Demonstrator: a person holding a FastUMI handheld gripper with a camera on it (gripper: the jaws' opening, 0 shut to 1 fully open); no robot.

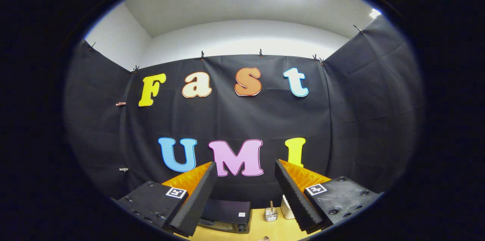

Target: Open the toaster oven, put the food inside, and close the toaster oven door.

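Toaster oven half hidden behind open, empty tool fingers.

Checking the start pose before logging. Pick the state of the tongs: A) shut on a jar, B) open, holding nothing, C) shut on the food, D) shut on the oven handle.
B: the tongs stand wide apart and empty, with the oven and jar on the table beyond them.

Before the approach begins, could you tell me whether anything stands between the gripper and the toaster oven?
Nothing visible does. The open gripper holds nothing, and the toaster oven sits on the table beyond its fingers; a small jar stands beside the oven.
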